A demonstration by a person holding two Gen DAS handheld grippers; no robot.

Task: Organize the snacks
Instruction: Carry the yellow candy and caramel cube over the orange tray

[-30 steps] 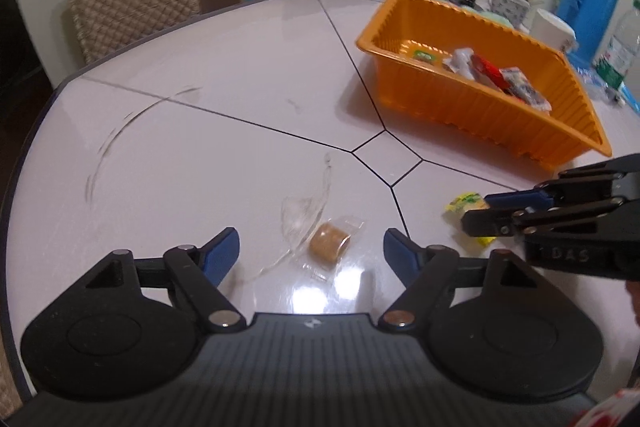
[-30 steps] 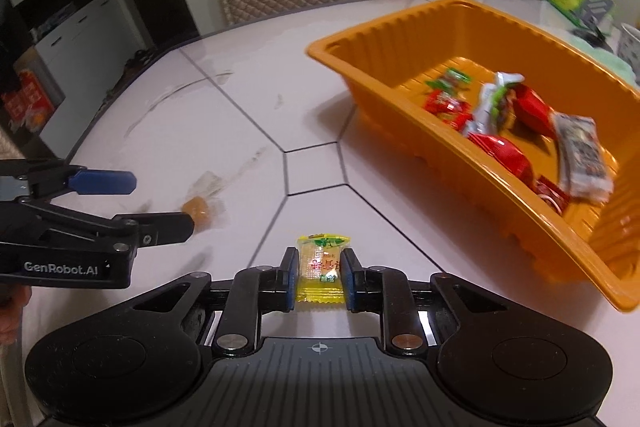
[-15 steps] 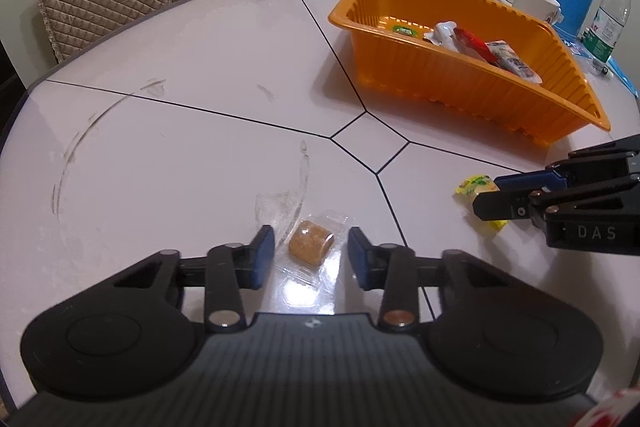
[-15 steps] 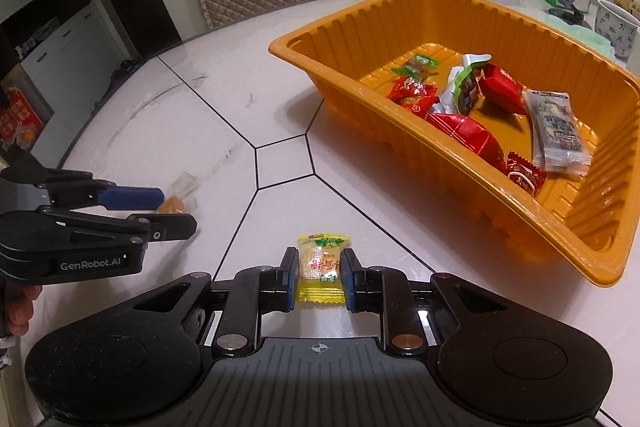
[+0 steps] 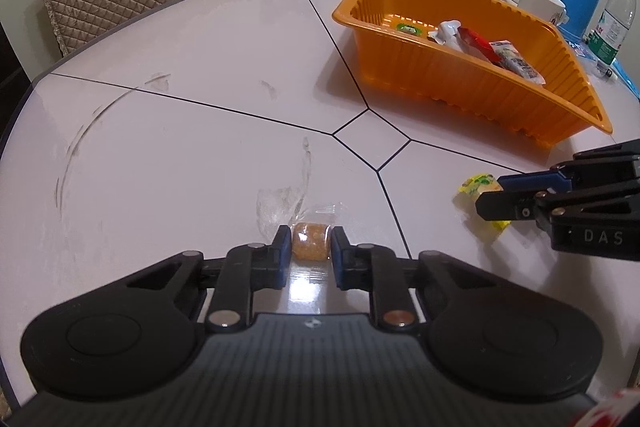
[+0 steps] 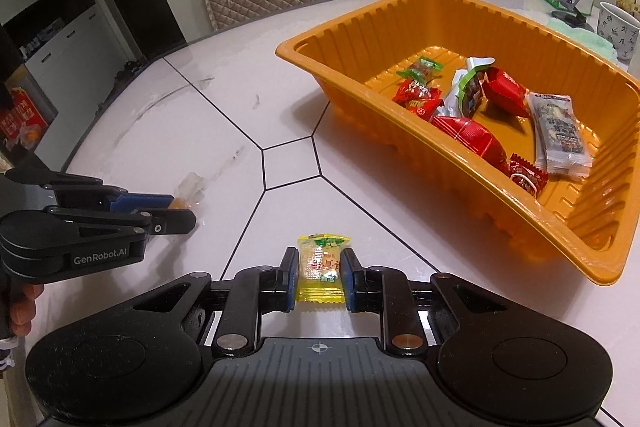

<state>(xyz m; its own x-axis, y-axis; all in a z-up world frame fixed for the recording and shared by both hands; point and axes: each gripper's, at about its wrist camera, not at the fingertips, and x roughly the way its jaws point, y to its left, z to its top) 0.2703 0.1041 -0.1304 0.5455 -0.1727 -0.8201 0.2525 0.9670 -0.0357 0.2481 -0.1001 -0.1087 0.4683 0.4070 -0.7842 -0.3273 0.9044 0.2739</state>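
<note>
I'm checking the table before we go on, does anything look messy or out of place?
Mostly tidy. The table shows scuffs and a curved smear, and a crumpled clear wrapper trails from the brown candy held in the left gripper.

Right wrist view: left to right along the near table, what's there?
left gripper shut on the brown candy → right gripper shut on the yellow candy → orange tray with wrapped snacks.

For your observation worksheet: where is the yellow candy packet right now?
The yellow candy packet sits clamped in the right claw, low over the table, left of the orange tray.
</note>
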